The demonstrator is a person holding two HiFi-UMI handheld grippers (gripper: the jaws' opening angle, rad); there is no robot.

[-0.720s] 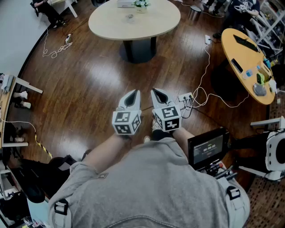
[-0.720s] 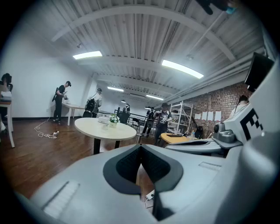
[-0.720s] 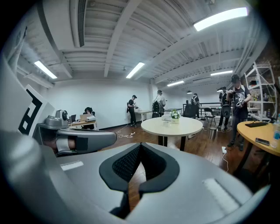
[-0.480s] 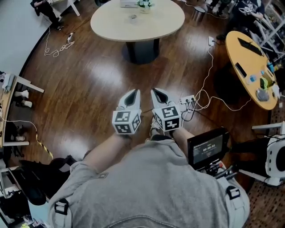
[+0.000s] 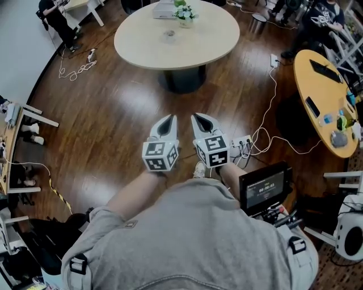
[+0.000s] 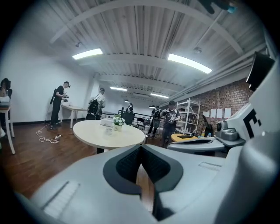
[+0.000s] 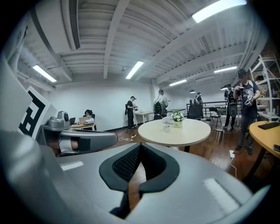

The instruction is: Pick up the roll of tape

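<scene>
**APPROACH STAGE: TAPE NOT YET REACHED**

Head view: the left gripper and right gripper are held side by side before the person's chest, above the wood floor. Both aim at the far round bench. A small round item lies there, near a flower pot. It is probably the roll of tape, but it is too small to confirm.

Left gripper view: fingers clenched, nothing between them; bench well ahead.

Right gripper view: likewise clenched and empty.

Judgement: the step in hand is the approach. The next move calls for walking to the bench, then releasing one gripper's fingers.

Open-plan lab: round table, floor cables, metal shelving.
</scene>
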